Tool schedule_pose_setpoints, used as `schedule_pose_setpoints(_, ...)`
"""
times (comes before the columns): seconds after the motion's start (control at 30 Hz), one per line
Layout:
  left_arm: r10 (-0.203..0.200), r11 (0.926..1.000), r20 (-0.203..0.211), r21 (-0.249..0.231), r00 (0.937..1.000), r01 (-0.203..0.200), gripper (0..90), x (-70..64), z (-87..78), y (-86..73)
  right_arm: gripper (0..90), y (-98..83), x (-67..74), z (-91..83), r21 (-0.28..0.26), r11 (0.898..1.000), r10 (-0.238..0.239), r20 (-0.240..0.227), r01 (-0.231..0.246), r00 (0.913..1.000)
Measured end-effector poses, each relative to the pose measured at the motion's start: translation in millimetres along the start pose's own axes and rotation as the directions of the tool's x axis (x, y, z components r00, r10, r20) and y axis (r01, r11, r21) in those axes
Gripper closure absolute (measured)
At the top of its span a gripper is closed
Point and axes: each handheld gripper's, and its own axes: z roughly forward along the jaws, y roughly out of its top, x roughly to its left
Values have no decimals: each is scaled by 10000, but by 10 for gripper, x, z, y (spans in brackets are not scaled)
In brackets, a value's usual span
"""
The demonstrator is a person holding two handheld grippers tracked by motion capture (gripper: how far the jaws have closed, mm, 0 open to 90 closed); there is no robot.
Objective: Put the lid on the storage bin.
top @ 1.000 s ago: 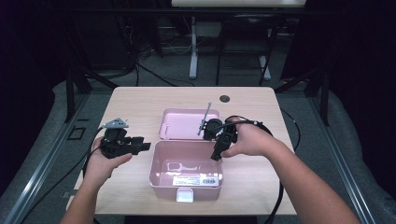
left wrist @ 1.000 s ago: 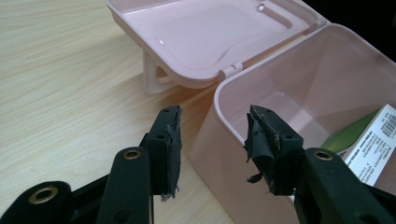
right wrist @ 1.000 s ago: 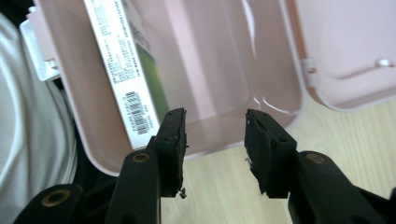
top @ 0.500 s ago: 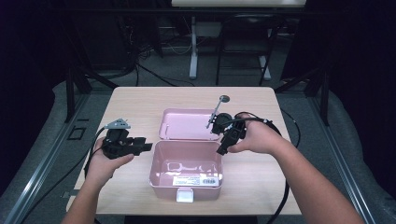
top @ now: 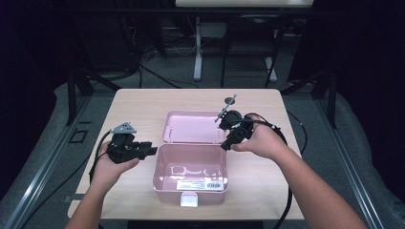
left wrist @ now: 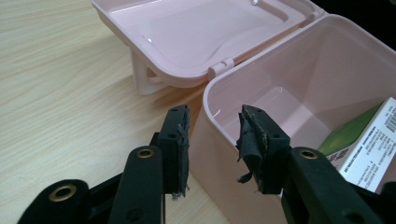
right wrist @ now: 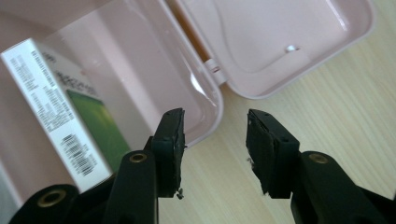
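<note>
The pink box (top: 190,168) sits open on the tabletop (top: 138,107), a small carton (left wrist: 369,140) inside. The left hand-held gripper (left wrist: 215,140) has just been closing around the box wall but isn't pinching yet. The right hand-held gripper (right wrist: 215,140) is open and empty by the far corner. Next, I think, grip the wall, then shut the lid (top: 195,126).

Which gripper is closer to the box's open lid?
Right. The right gripper sits at the lid's right corner by the hinge; the left gripper is beside the pink box's left wall, farther off.
</note>
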Motion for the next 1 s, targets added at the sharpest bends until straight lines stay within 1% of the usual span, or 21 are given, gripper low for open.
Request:
schedule_pose_setpoints(0.07, 36, 10000, 19, 11, 10000, -36, 640, -4, 1, -4, 566, -6, -37, 19, -143, 9995, 286, 142, -284, 9995)
schedule_pose_setpoints(0.13, 61, 10000, -60, -44, 10000, -61, 647, -17, 10, -12, 566, -11, -61, 38, -185, 9987, 488, 277, -483, 9984)
schedule_pose_setpoints(0.2, 50, 9999, -51, -89, 10000, -50, 652, -26, 13, -13, 566, -12, -99, 59, -372, 9956, 872, 345, -860, 9956)
schedule_pose_setpoints(0.23, 29, 9999, -32, -100, 10000, -29, 657, -32, 15, -12, 566, -11, -113, 68, -424, 9945, 967, 321, -953, 9948)
schedule_pose_setpoints(0.3, 80, 10000, -24, -25, 10000, -80, 671, -39, 21, -9, 566, -3, -137, 90, -517, 9918, 1189, 465, -1165, 9918)
schedule_pose_setpoints(0.37, 155, 9999, -27, 41, 9999, -155, 680, -44, 35, -11, 566, 8, -153, 110, -578, 9901, 1304, 470, -1276, 9903)
schedule_pose_setpoints(0.4, 101, 9999, 6, 31, 9999, -101, 684, -52, 49, -16, 566, 13, -158, 118, -612, 9893, 1352, 490, -1321, 9896)
schedule_pose_setpoints(0.47, 162, 9997, 27, 177, 9999, -162, 688, -55, 73, -19, 564, 30, -174, 140, -772, 9854, 1560, 557, -1515, 9862)
schedule_pose_setpoints(0.5, 142, 9998, -4, 156, 9999, -142, 689, -60, 91, -26, 562, 44, -184, 154, -859, 9822, 1722, 587, -1669, 9833)
schedule_pose_setpoints(0.53, 168, 9996, 12, 217, 9999, -168, 690, -61, 106, -29, 563, 51, -194, 163, -906, 9820, 1719, 661, -1656, 9829)
schedule_pose_setpoints(0.6, 212, 9995, 42, 251, 9998, -213, 703, -70, 123, -30, 563, 75, -210, 185, -1028, 9778, 1910, 766, -1828, 9786)
schedule_pose_setpoints(0.67, 246, 9994, 37, 250, 9997, -247, 725, -82, 134, -31, 564, 87, -226, 200, -1221, 9722, 2102, 794, -1998, 9744)
schedule_pose_setpoints(0.73, 285, 9994, -16, 186, 9996, -285, 754, -101, 153, -37, 566, 95, -248, 221, -1364, 9651, 2346, 694, -2237, 9696)
schedule_pose_setpoints(0.77, 335, 9993, -86, 140, 9994, -334, 753, -106, 157, -37, 567, 98, -257, 234, -1394, 9636, 2393, 711, -2279, 9683)
schedule_pose_setpoints(0.9, 446, 9988, -149, 187, 9989, -443, 766, -118, 147, -36, 567, 106, -287, 297, -1519, 9578, 2585, 826, -2442, 9625)
schedule_pose_setpoints(0.93, 446, 9990, -209, 114, 9988, -443, 769, -125, 152, -38, 567, 107, -298, 308, -1580, 9550, 2664, 842, -2511, 9602)
schedule_pose_setpoints(0.97, 462, 9988, -177, 184, 9988, -459, 770, -125, 146, -36, 567, 111, -310, 320, -1645, 9507, 2795, 861, -2630, 9563)
schedule_pose_setpoints(1.0, 451, 9989, -214, 135, 9988, -448, 772, -127, 150, -38, 567, 116, -324, 331, -1622, 9489, 2876, 906, -2708, 9535)
